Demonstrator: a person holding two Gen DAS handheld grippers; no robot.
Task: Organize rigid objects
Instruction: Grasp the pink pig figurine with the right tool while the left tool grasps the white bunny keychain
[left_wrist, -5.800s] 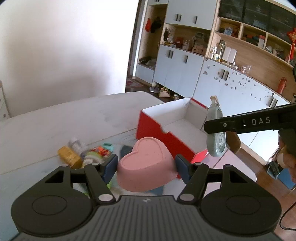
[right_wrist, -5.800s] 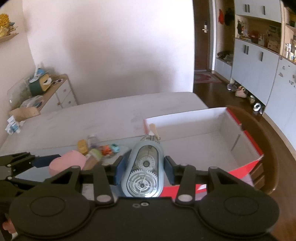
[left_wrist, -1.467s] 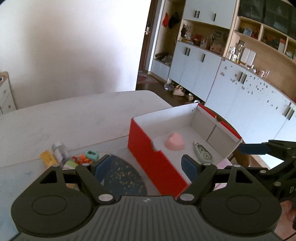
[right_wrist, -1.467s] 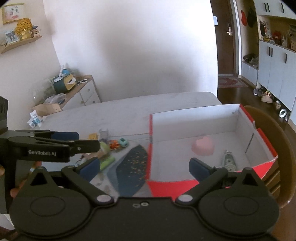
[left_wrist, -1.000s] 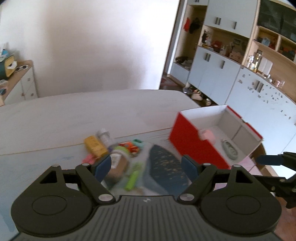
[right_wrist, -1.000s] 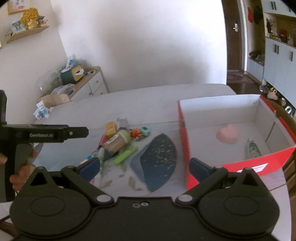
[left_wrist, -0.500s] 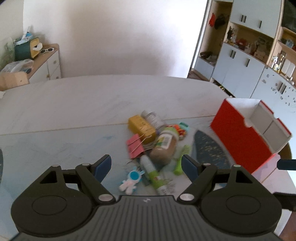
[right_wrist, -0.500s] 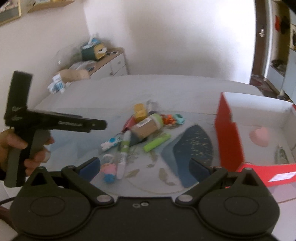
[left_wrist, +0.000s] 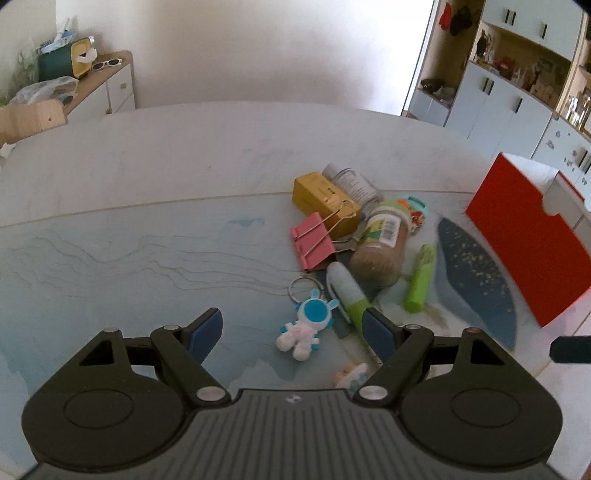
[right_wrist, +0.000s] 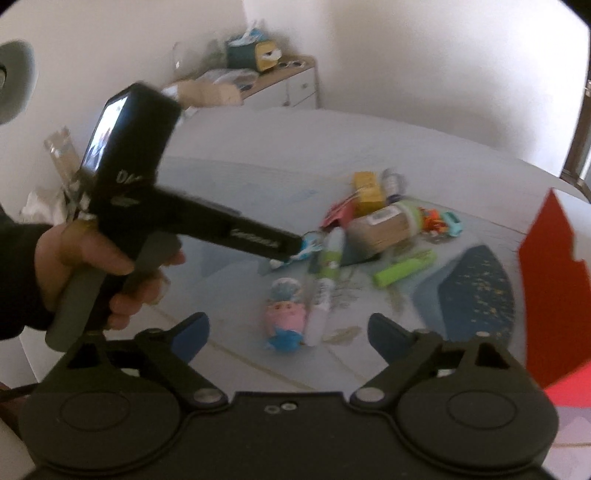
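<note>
Both swung from box to clutter | left gripper spread, empty | right gripper spread, empty

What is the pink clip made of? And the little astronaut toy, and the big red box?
The pink clip looks like painted metal, with shiny bare wire handles. The astronaut toy looks like soft rubbery plastic, matte, hung on a metal ring; rubber or hard plastic, I can't tell. The red box looks like cardboard: flat thin walls, red outside, white inside, with a cut notch.
</note>
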